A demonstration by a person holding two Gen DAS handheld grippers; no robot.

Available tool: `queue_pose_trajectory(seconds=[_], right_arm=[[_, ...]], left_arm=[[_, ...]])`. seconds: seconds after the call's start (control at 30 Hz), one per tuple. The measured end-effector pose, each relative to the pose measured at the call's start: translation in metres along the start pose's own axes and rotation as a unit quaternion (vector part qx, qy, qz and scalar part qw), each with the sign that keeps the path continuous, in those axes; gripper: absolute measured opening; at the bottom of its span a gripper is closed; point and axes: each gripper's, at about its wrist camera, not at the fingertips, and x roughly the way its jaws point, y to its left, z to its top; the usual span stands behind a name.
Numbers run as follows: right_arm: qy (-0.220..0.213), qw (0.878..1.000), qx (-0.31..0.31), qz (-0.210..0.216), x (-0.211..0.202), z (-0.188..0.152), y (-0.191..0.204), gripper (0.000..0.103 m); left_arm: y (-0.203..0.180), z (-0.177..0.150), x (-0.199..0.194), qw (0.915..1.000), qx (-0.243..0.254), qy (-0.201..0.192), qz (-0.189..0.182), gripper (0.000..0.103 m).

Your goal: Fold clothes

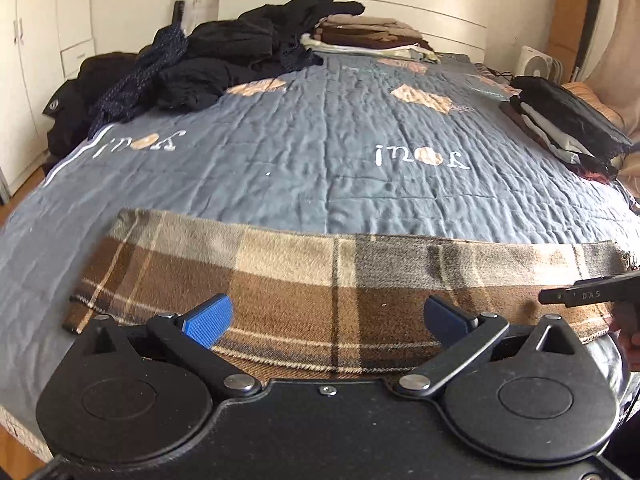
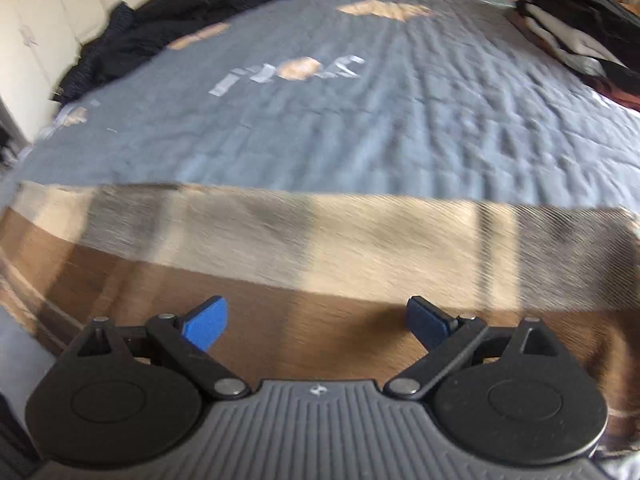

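The brown, tan and grey plaid woven cloth (image 1: 304, 280) lay flat as a long folded band across the lower middle of the left wrist view, running from the left edge region to the right edge. It rested on the grey-blue quilted bedspread (image 1: 320, 160), near the front edge of the bed. In the right wrist view the same plaid cloth (image 2: 320, 248) filled the lower half of the frame, blurred.

The left gripper (image 1: 326, 322) hung over the near part of the cloth at the bottom of its frame. Its blue-padded fingers (image 1: 210, 322) stood spread wide, with nothing clamped between them. The right gripper (image 2: 316, 322) occupied the bottom of its own frame, also above the cloth, its blue fingers (image 2: 206, 322) likewise parted and gripping nothing. In the left wrist view part of the right gripper's black body (image 1: 588, 292) entered at the right edge, over the right end of the cloth; a part of a hand (image 1: 628, 332) showed just below it.

A loose heap of dark, unfolded garments (image 1: 192, 64) lay in the upper left of the left wrist view. A folded stack of beige and brown clothes (image 1: 368, 36) sat at top centre, against the white headboard (image 1: 400, 0). A second folded stack of black and white garments (image 1: 564, 124) sat at the right edge. White cupboard doors (image 1: 28, 60) occupied the far left.
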Motion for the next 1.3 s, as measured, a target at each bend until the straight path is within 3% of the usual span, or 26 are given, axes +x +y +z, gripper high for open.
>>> queue_pose_trajectory(seconds=[0.13, 0.27, 0.4, 0.57, 0.7, 0.9, 1.1, 1.23, 1.3], right_arm=[[-0.003, 0.998, 0.050, -0.033, -0.017, -0.002, -0.041, 0.096], [-0.036, 0.994, 0.089, -0.046, -0.062, -0.007, -0.070, 0.096], [-0.062, 0.991, 0.083, -0.081, -0.104, -0.023, -0.091, 0.096], [-0.064, 0.991, 0.026, -0.114, -0.122, -0.046, -0.106, 0.096], [-0.061, 0.986, -0.052, -0.144, -0.121, -0.066, -0.106, 0.096], [-0.058, 0.966, -0.156, -0.199, -0.095, -0.078, -0.098, 0.096], [-0.059, 0.972, -0.169, -0.153, -0.076, -0.074, -0.087, 0.096], [-0.051, 0.971, -0.172, -0.156, -0.065, -0.073, -0.088, 0.094], [-0.052, 0.975, -0.136, -0.168, -0.066, -0.067, -0.102, 0.092]], left_arm=[[-0.012, -0.001, 0.005, 0.9999, -0.006, 0.001, -0.013, 0.103], [-0.028, -0.007, 0.007, 0.9996, 0.004, -0.003, -0.026, 0.103], [-0.042, -0.005, 0.008, 0.9991, 0.010, -0.005, -0.041, 0.103], [-0.061, -0.003, 0.009, 0.9982, 0.019, -0.005, -0.057, 0.103], [-0.081, -0.002, 0.015, 0.9968, 0.032, -0.002, -0.073, 0.103], [-0.109, -0.012, 0.020, 0.9934, 0.067, 0.003, -0.093, 0.103], [-0.116, -0.023, 0.020, 0.9919, 0.093, 0.006, -0.087, 0.103], [-0.111, -0.021, 0.020, 0.9927, 0.086, 0.004, -0.084, 0.103], [-0.108, -0.021, 0.019, 0.9931, 0.085, 0.004, -0.081, 0.103]])
